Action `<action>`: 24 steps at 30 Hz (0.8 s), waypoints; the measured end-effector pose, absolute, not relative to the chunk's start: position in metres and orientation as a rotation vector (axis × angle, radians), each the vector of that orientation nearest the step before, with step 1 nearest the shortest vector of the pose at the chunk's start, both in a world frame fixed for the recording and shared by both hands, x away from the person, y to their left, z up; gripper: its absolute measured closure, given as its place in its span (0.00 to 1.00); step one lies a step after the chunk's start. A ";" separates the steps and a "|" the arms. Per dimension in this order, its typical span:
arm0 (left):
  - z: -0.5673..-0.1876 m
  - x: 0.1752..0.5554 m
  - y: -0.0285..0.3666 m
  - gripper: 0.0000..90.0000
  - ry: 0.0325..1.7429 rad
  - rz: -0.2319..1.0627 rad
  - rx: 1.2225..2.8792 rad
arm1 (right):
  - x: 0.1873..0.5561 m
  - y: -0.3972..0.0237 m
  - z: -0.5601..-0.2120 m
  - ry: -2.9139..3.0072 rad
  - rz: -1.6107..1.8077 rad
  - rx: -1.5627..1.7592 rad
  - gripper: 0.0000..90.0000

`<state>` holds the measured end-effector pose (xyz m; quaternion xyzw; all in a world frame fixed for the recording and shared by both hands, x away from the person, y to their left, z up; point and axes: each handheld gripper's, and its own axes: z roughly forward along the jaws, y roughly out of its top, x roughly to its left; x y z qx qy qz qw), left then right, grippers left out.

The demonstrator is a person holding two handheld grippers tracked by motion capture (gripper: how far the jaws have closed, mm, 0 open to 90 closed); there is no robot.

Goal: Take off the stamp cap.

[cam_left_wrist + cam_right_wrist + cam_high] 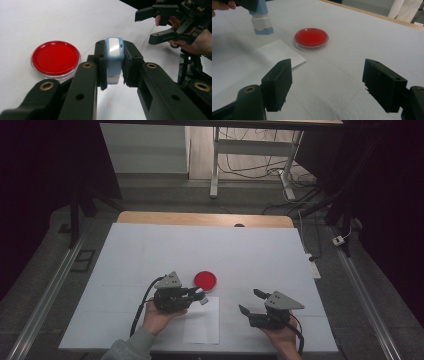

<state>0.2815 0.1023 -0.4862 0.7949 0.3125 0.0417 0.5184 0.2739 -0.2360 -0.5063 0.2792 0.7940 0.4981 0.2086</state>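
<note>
A small blue-and-white device (114, 60) is clamped tight in the left gripper (114, 67) beside the red dish (55, 58); the right gripper (327, 85) is held wide open, empty, above the worktop (150, 250).

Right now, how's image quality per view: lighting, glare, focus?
High view: table evenly lit, surroundings nearly black. Left gripper view: glare patch on the blue-and-white device; red dish sharp, near black jaws soft. Right gripper view: faint sheen on the red dish; sheet of paper washed out against the table.

High view looks down from above; both close tool views share the red dish (55, 58).
</note>
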 end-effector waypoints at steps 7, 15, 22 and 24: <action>-0.487 0.282 0.101 0.84 0.748 0.099 1.911 | 0.272 -0.224 -0.508 2.220 1.385 0.756 0.27; -0.487 0.282 0.100 0.84 0.749 0.098 1.910 | 0.270 -0.212 -0.510 2.230 1.380 0.744 0.27; -0.487 0.282 0.099 0.84 0.747 0.098 1.912 | 0.269 -0.205 -0.512 2.242 1.369 0.723 0.27; -0.487 0.282 0.098 0.84 0.748 0.099 1.910 | 0.269 -0.204 -0.512 2.245 1.368 0.723 0.27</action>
